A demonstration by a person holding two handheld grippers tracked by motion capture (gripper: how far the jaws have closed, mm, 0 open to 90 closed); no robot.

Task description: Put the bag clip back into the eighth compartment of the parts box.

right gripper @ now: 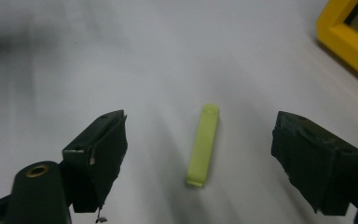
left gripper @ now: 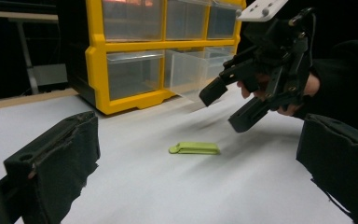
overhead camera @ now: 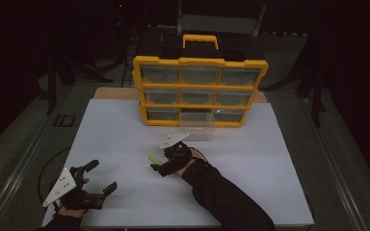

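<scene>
Right gripper view | your right gripper (right gripper: 198,161) hung wide open, empty, over the green clip (right gripper: 203,144) | your left gripper (overhead camera: 96,179) open, empty

The room is dim and mostly black, a white-topped table (overhead camera: 125,139) catching what light there is, grey floor (overhead camera: 24,130) either side, a grey chair (overhead camera: 220,21) beyond its far edge.

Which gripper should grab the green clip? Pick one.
Right. The right gripper hangs open just above the green clip, which lies between its jaws; the left gripper is open farther off.
</scene>
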